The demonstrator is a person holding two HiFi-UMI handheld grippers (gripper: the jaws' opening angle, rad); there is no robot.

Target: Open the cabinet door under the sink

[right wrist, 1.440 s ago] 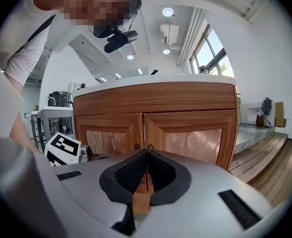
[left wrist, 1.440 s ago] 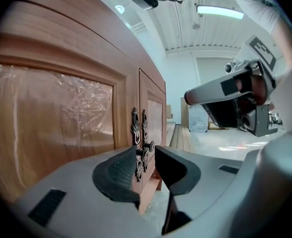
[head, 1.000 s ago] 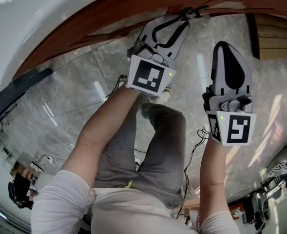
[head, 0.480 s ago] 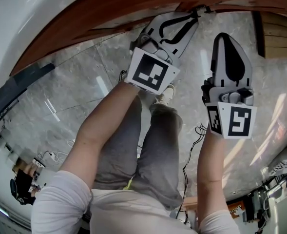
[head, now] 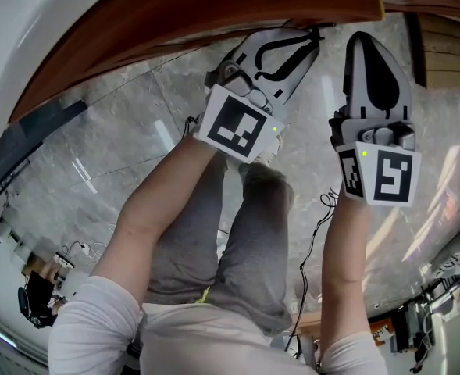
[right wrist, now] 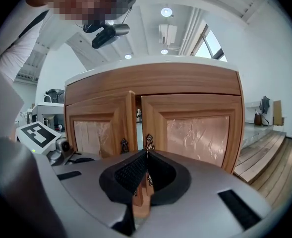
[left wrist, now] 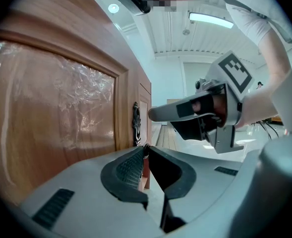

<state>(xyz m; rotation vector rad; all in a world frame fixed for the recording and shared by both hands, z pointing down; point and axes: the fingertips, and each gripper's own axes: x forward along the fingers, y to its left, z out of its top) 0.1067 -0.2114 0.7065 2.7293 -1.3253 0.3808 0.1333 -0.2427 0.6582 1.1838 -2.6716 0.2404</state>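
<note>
**Under the sink (head: 34, 22): door (right wrist: 93, 133) ajar, handle (left wrist: 135, 123) pinched**

At the door's free edge, your left gripper (left wrist: 146, 149) is clamped tight on the lower end of the dark handle (the pads meet right at it, with wood showing in the slot below them). The door stands ajar, with a narrow gap between it and the second door (right wrist: 198, 128) beside it. Your right gripper (right wrist: 146, 155) hangs well clear of the door, its jaws pressed together on nothing. The second handle (right wrist: 148, 142) merely shows behind its tips. Below the door lies grey floor (head: 136, 123).
</note>
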